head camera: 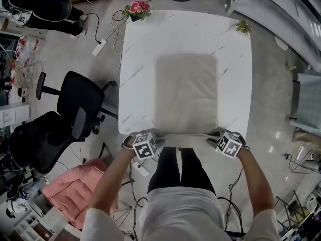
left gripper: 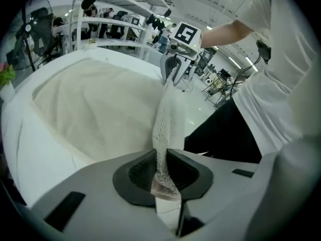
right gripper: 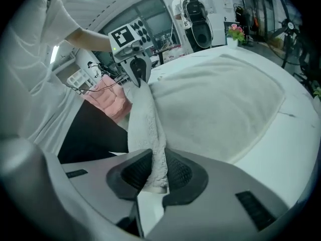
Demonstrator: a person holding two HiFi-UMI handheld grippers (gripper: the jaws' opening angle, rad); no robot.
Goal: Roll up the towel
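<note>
At the lower middle of the head view, the left gripper (head camera: 151,136) and the right gripper (head camera: 215,135) sit at the two near corners of the towel (head camera: 186,94), one at each end of its short near edge. Each gripper's own view shows its jaws closed on that hem. Terry cloth is pinched between the dark pads, and the edge runs as a raised, taut strip from one gripper to the other. Holding both corners likely keeps the edge straight and lifted, so it can be turned over onto the cloth as an even first turn. Judging by the flat cloth, rolling has not yet begun.

Beyond the lifted edge the towel lies flat and smooth, running lengthwise away from the person, in the middle of the table (head camera: 140,59). Its near edge is right at the table's near rim, close to the person's legs, so there is little room to pull back, but the way forward is open. Bare tabletop borders the towel at left, at right and past its far end, enough, I judge, for the roll to travel the whole length. At the far corners, high in the frame, stand flowers (head camera: 139,7) and a small plant (head camera: 243,27), both well apart from the towel. Chairs (head camera: 75,104) at the left stand off the table.
</note>
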